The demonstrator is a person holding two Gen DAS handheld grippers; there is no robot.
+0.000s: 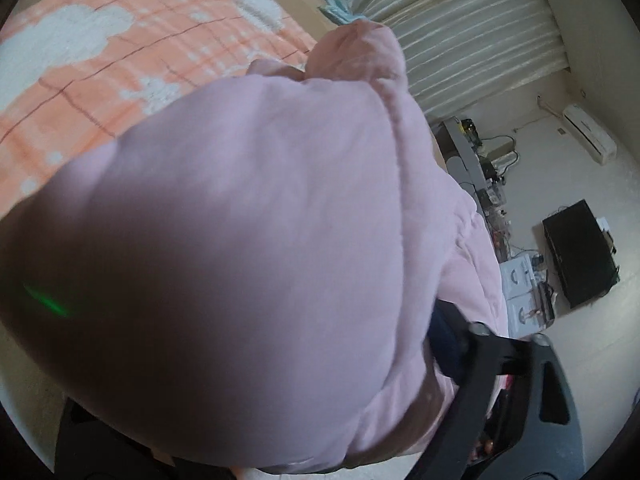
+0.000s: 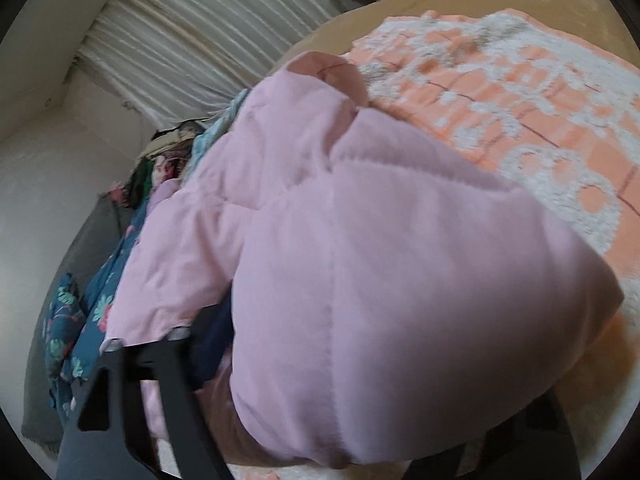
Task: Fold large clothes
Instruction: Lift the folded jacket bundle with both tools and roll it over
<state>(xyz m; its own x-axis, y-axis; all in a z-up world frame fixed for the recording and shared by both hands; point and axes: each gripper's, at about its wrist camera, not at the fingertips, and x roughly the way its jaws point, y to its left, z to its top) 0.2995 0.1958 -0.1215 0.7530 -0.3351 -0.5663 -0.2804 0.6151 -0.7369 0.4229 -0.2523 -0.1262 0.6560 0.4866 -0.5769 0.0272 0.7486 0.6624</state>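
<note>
A puffy pale pink quilted jacket (image 1: 248, 240) fills most of the left wrist view and drapes over my left gripper (image 1: 280, 420); only its right finger (image 1: 500, 380) shows, pressed into the fabric. In the right wrist view the same jacket (image 2: 380, 260) covers my right gripper (image 2: 340, 420); its left finger (image 2: 132, 380) shows against the fabric. Both grippers hold the jacket lifted above an orange-and-white blanket (image 1: 100, 60) on the bed. The fingertips are hidden by cloth.
The blanket (image 2: 520, 100) lies on a tan bed sheet (image 2: 440, 0). A pile of other clothes, with a blue floral piece (image 2: 80, 308), sits at the left. White curtains (image 1: 460, 20), a black box (image 1: 580, 252) and cluttered shelves (image 1: 480, 168) stand at the room's side.
</note>
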